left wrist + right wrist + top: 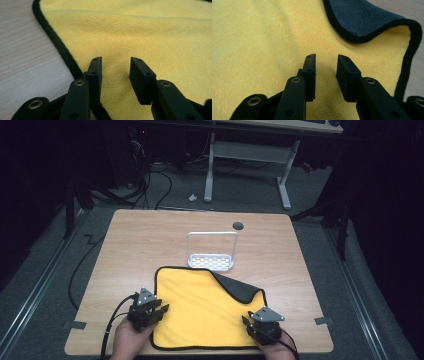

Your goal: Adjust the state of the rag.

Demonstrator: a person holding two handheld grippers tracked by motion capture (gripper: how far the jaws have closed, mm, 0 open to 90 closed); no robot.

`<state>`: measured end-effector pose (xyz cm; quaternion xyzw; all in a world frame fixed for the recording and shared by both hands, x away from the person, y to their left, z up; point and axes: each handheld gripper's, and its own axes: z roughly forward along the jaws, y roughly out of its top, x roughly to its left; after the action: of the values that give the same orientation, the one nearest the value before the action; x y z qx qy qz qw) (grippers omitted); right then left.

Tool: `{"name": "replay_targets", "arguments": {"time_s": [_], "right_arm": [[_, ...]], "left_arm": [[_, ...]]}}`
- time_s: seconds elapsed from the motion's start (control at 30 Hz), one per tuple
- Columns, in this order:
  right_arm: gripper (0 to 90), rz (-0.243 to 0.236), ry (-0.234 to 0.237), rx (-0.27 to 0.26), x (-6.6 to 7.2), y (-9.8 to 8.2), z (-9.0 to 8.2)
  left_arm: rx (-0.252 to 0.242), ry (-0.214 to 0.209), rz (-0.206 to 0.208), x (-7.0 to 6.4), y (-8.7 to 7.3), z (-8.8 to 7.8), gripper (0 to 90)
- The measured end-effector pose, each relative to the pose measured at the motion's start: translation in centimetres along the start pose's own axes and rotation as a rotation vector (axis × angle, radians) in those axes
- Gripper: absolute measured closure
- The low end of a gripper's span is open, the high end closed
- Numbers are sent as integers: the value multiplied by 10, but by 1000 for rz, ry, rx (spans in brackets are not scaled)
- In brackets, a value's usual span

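A yellow cloth [200,305] with black trim lies on the near half of the wooden table [145,240]. Its far right corner is folded over, so the dark grey underside [239,290] faces up. My left gripper [162,311] hovers low at the cloth's near left edge, and its jaws stand apart just inside the black trim [62,50]. My right gripper [246,322] is at the cloth's near right side, jaws apart over the yellow pile. The folded grey flap [362,20] lies just ahead of it. In the gripper views, the left gripper [115,62] and the right gripper [325,58] hold nothing.
A white perforated rack [211,251] with a tall wire handle stands just beyond the cloth. A dark round grommet [238,225] sits in the tabletop behind it. Past the table's far edge are a desk frame [247,165] and cables on grey floor.
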<state>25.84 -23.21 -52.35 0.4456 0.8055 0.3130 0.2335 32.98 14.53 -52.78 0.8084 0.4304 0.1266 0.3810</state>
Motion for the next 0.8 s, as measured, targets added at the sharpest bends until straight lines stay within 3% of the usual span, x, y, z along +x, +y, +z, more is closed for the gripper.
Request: {"name": "replay_targets", "arguments": {"time_s": [0.07, 0.1, 0.2, 0.3, 0.37, 0.47, 0.63, 0.73, 0.8], "right_arm": [[677, -12, -15, -14, 1, 1, -3], [636, -24, -63, -49, -4, 9, -6], [543, 27, -110, -65, -25, 22, -1], [514, 80, -75, -37, -37, 26, 15], [532, 42, -68, 1, -34, 29, 29], [625, 27, -107, -11, -34, 39, 39], [639, 75, -187, -11, -60, 65, 58], [597, 103, -201, -40, -64, 69, 51], [563, 70, -175, -75, -57, 68, 40]], "left_arm": [[-9, 1, -8, 4, -1, 0, 618], [-15, -6, -16, 6, -3, -2, 612], [-16, -18, -21, 9, -5, -4, 607], [-17, -18, -26, 12, -6, -7, 607], [-23, -25, -27, 13, -8, -7, 605], [-23, -32, -31, 15, -8, -8, 601], [-26, -40, -29, 15, -9, -8, 592], [-31, -43, -34, 16, -9, -8, 588], [-32, -45, -32, 16, -9, -8, 587]]}}
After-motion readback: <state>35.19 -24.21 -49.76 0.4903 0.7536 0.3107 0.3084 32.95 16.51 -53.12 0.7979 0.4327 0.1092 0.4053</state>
